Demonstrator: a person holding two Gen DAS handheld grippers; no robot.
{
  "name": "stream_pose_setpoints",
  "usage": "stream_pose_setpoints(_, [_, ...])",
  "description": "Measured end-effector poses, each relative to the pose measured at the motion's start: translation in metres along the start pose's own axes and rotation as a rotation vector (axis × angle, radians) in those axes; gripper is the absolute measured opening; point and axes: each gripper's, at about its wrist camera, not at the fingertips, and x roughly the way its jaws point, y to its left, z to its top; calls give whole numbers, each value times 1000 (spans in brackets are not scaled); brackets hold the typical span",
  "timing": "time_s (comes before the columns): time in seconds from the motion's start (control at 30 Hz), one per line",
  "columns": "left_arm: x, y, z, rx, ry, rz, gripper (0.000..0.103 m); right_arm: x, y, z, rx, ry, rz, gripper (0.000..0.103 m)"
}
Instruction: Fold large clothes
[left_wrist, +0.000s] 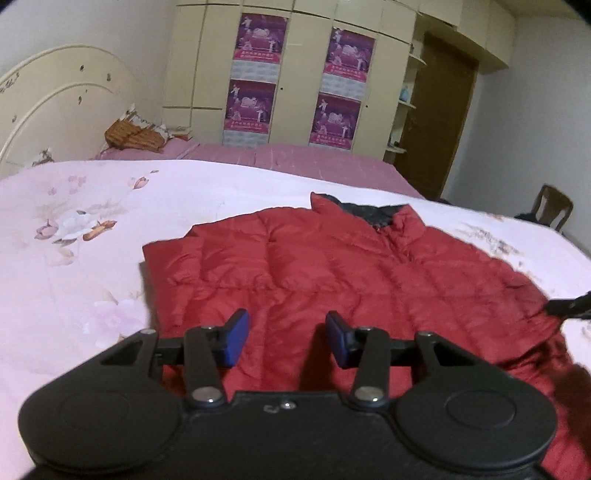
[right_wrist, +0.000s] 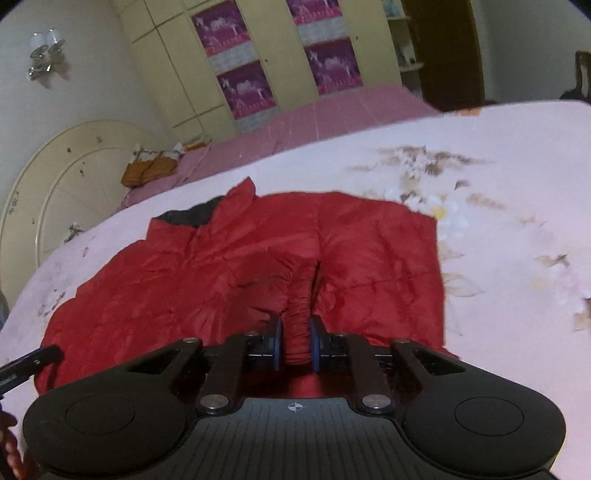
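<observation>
A red quilted puffer jacket (left_wrist: 314, 266) with a dark collar lining lies flat on a pale pink floral bedspread (left_wrist: 74, 258), collar toward the far side. Its left sleeve is folded across the body. My left gripper (left_wrist: 286, 338) is open and empty, hovering above the jacket's near hem. The jacket also shows in the right wrist view (right_wrist: 221, 266). My right gripper (right_wrist: 296, 341) is shut on a bunched ridge of the jacket's red fabric near the hem. The right gripper's tip shows at the right edge of the left wrist view (left_wrist: 570, 306).
A cream headboard (left_wrist: 55, 103) stands at the far left. A brown pillow (left_wrist: 135, 138) lies on a mauve sheet (left_wrist: 295, 158). Cream wardrobes with purple posters (left_wrist: 295, 74) line the back wall. A brown door (left_wrist: 439, 125) and a wooden chair (left_wrist: 554, 210) are at the right.
</observation>
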Motion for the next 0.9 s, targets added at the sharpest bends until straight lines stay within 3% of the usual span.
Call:
stream_pose_setpoints(0.27, [23, 4, -6, 61, 81, 28, 46, 39, -1, -27, -27, 45, -75, 15])
stream_pose_setpoints(0.47, [20, 8, -3, 60, 102, 15, 47, 32, 2, -24, -59, 42, -97, 16])
stream_pose_setpoints(0.5, [18, 8, 0, 60, 104, 21, 53, 27, 2, -22, -64, 30, -112, 37])
stream_pose_setpoints(0.53, [16, 9, 3, 58, 99, 21, 58, 19, 4, -20, -78, -7, -146, 70])
stream_pose_setpoints(0.57, [13, 9, 6, 52, 83, 19, 70, 13, 6, -18, -91, -43, -158, 75])
stream_pose_setpoints(0.6, [10, 8, 11, 50, 61, 16, 73, 7, 8, -15, -101, -70, -153, 74])
stream_pose_setpoints(0.67, [11, 4, 21, 60, 42, -4, 71, 2, 15, -6, -104, -96, -134, 72])
stream_pose_setpoints(0.73, [17, -1, 31, 60, 31, -39, 68, 10, 28, 3, -112, -98, -101, 41])
stream_pose_setpoints(0.9, [49, -30, 47, 138, 38, -112, 66, 56, 79, 11, -195, -43, -4, 39])
